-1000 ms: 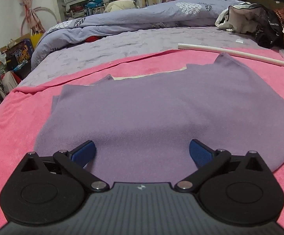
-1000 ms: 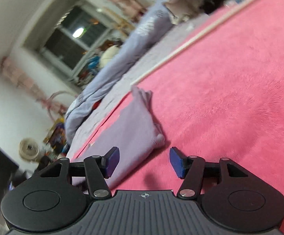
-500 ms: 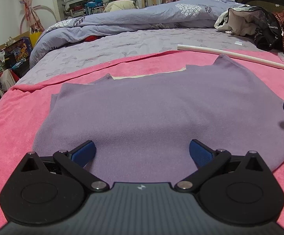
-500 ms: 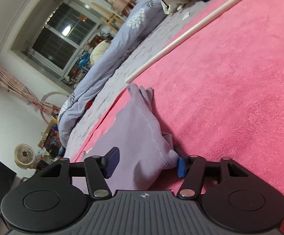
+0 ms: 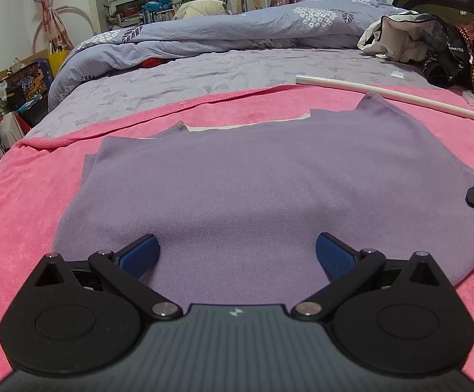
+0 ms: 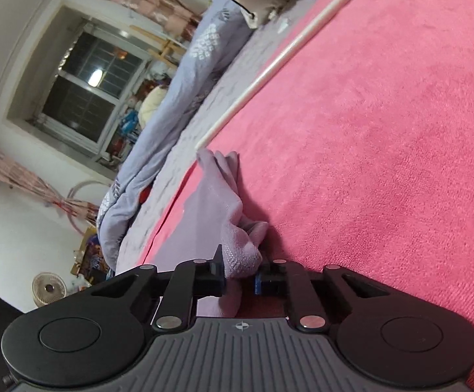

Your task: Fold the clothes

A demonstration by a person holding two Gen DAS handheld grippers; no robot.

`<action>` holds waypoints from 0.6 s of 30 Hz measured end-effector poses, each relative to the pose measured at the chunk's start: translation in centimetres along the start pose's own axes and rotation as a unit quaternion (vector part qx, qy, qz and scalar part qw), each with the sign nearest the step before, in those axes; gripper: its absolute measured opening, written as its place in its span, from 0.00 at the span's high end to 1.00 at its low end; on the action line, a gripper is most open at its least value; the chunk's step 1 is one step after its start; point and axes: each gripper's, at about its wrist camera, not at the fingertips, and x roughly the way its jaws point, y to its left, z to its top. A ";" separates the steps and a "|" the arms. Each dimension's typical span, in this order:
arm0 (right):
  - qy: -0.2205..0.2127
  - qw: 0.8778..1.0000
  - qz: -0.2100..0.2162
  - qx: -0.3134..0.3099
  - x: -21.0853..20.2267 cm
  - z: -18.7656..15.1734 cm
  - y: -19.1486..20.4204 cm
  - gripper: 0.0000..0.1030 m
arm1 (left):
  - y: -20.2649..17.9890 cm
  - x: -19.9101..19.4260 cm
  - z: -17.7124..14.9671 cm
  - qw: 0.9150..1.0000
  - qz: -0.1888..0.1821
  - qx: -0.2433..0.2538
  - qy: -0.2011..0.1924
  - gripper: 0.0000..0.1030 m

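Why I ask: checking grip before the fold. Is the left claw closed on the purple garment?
No, the left claw stands wide open, both blue pads apart above the flat purple garment.

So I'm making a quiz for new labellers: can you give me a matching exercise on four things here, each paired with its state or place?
Column one:
1. left claw
2. right claw
3. white pole
4. purple garment

Column two:
A. lies along the far edge of the pink blanket
B. open
C. spread on the pink blanket
D. shut on a corner of cloth

Pairs: 1-B, 2-D, 3-A, 4-C
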 end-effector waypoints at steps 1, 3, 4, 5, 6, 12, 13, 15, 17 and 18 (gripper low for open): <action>-0.001 1.000 -0.003 -0.006 0.1 -0.1 0.2 0.86 | 0.2 -0.2 0.0 1.000 -0.002 -0.001 -0.001 0.00; -0.004 1.000 -0.007 -0.023 0.0 0.2 1.0 0.86 | 1.4 -1.5 0.0 1.000 0.007 -0.004 -0.004 0.07; -0.006 0.999 -0.008 -0.034 0.0 0.3 1.4 0.86 | 2.5 -2.4 -0.1 1.000 0.023 -0.003 -0.011 0.07; -0.007 0.999 -0.009 -0.044 -0.1 0.5 1.9 0.86 | 3.9 -3.5 -0.4 0.999 0.045 0.002 -0.021 0.07; -0.009 0.998 -0.010 -0.055 -0.2 0.6 2.4 0.86 | 5.2 -4.7 -0.6 0.997 0.068 0.006 -0.031 0.07; -0.019 0.973 0.008 -0.232 1.6 -0.8 12.5 0.86 | 16.6 -8.1 -4.0 0.973 0.188 -0.122 -0.058 0.07; -0.013 0.962 0.012 -0.272 2.4 -2.0 15.0 0.86 | 18.4 -7.8 -4.3 0.971 0.176 -0.156 -0.045 0.07; 0.009 0.935 0.031 -0.354 4.1 -5.9 18.9 0.86 | 20.8 -7.2 -4.8 0.965 0.158 -0.206 -0.026 0.09; 0.037 0.899 0.054 -0.433 5.7 -10.2 22.3 0.86 | 21.9 -6.8 -5.2 0.963 0.145 -0.228 -0.018 0.09; 0.054 0.881 0.062 -0.465 6.6 -12.3 23.5 0.86 | 22.0 -6.7 -5.3 0.963 0.145 -0.228 -0.016 0.09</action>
